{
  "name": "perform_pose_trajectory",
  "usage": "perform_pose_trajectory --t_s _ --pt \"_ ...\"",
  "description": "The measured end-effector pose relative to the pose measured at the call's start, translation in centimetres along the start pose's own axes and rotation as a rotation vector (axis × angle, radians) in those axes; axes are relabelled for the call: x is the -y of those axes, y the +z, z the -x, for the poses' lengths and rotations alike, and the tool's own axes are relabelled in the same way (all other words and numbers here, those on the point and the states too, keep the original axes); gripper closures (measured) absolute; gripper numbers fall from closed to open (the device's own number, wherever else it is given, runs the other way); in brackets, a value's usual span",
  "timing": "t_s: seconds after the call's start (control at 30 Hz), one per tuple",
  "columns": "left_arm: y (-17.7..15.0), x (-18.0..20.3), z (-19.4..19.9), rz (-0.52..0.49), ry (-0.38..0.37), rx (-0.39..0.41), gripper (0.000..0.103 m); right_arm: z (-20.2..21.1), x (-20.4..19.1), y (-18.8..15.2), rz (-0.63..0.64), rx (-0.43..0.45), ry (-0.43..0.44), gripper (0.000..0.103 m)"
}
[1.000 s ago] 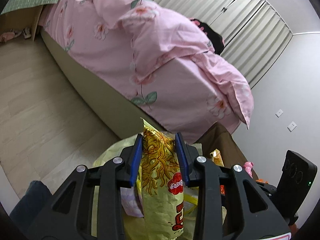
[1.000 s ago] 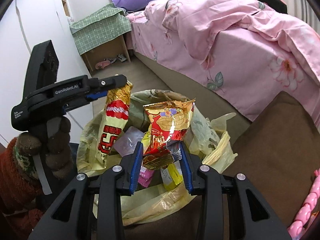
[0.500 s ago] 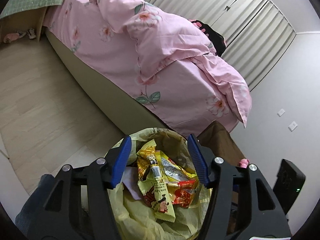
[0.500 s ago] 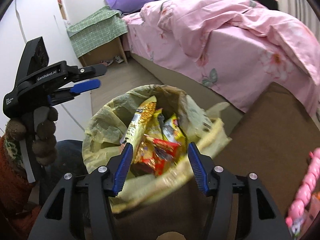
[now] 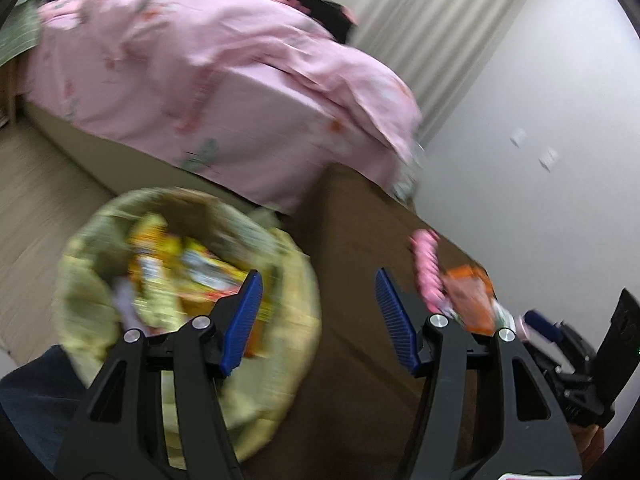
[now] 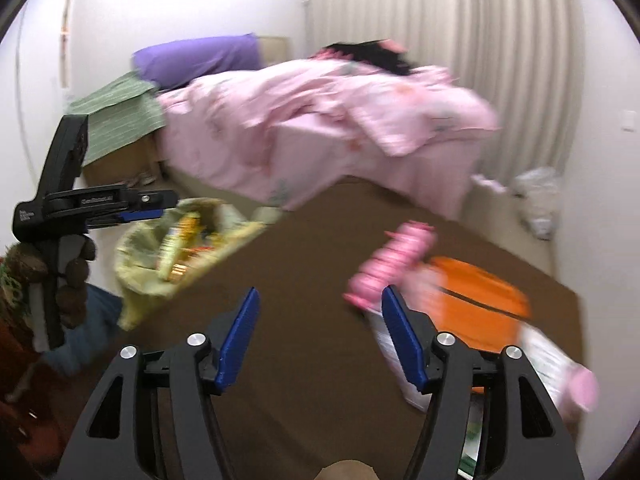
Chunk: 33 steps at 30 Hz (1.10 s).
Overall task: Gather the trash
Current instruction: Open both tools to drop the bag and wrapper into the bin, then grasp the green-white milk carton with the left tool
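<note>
Both hand-held grippers empty: left hand-held gripper [image 5: 318, 316] released; right hand-held gripper [image 6: 320, 334] has just been opening, nothing between the jaws. Wrappers [image 5: 192, 276] already sit in the bin bag [image 5: 288, 320] beside the counter [image 6: 304, 280]. I judge the job partly done: pink packet [image 6: 394, 264] and orange packet [image 6: 480, 300] remain on the counter.

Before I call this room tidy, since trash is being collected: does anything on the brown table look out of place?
Yes. Packets lie loose on the brown table: a pink packet, an orange packet and a pale wrapper, heaped askew near its right edge instead of in the yellow trash bag at the left. Blur hides any print.
</note>
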<state>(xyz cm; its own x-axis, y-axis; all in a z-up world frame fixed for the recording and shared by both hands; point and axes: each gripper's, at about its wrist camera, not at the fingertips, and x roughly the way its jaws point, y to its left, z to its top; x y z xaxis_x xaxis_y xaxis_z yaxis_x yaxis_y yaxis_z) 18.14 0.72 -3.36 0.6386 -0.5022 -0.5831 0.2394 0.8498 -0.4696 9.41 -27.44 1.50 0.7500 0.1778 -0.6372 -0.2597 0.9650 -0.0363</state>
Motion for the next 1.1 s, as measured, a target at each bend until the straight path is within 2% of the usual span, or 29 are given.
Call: perform_pose_trajectory --t_s 0.1,0.3,0.37,0.4,0.53,0.6,0.73,0.83,0.93,1.03,1.1 --pt "-0.8 3.7 -1.6 -0.068 -0.043 -0.045 0.047 2.2 4.0 -3.0 -0.088 -0.039 -0.036 0.036" --pt "-2.9 10.7 -5.0 -0.203 -0.136 -0.137 0.047 5.4 10.1 -8.6 -0.28 -0.059 -0.09 0.036" --pt "-3.8 13.8 -6.4 -0.279 -0.162 -0.174 0.047 6.1 11.3 -9.9 -0.319 -0.067 -0.122 0.036" --pt "-4.1 14.7 -6.8 -0.304 -0.17 -0.18 0.047 6.6 12.4 -10.7 -0.344 -0.073 -0.166 0.036" --pt "-5.5 19.9 -8.5 -0.392 -0.232 -0.211 0.047 8.5 14.9 -12.7 -0.389 -0.043 -0.301 0.036" --pt "-6.3 22.7 -9.5 -0.438 -0.281 -0.24 0.042 9.3 16.5 -14.0 -0.443 -0.041 -0.338 0.035" --pt "-8.2 28.0 -13.3 -0.547 -0.336 -0.352 0.041 10.9 19.2 -16.1 -0.556 -0.02 -0.341 0.035" --pt "-9.4 30.9 -16.4 -0.584 -0.304 -0.405 0.041 12.0 20.5 -17.5 -0.609 0.001 -0.317 0.035" --pt "-10.3 32.6 -18.8 -0.62 -0.217 -0.419 0.041 12.8 20.8 -18.1 -0.605 0.004 -0.365 0.035" --pt "-11.6 33.3 -20.1 -0.671 -0.165 -0.443 0.042 13.1 21.0 -18.4 -0.614 0.006 -0.36 0.035" --pt "-11.9 33.0 -20.1 -0.665 -0.16 -0.476 0.047 12.9 21.1 -18.3 -0.615 0.006 -0.355 0.035"
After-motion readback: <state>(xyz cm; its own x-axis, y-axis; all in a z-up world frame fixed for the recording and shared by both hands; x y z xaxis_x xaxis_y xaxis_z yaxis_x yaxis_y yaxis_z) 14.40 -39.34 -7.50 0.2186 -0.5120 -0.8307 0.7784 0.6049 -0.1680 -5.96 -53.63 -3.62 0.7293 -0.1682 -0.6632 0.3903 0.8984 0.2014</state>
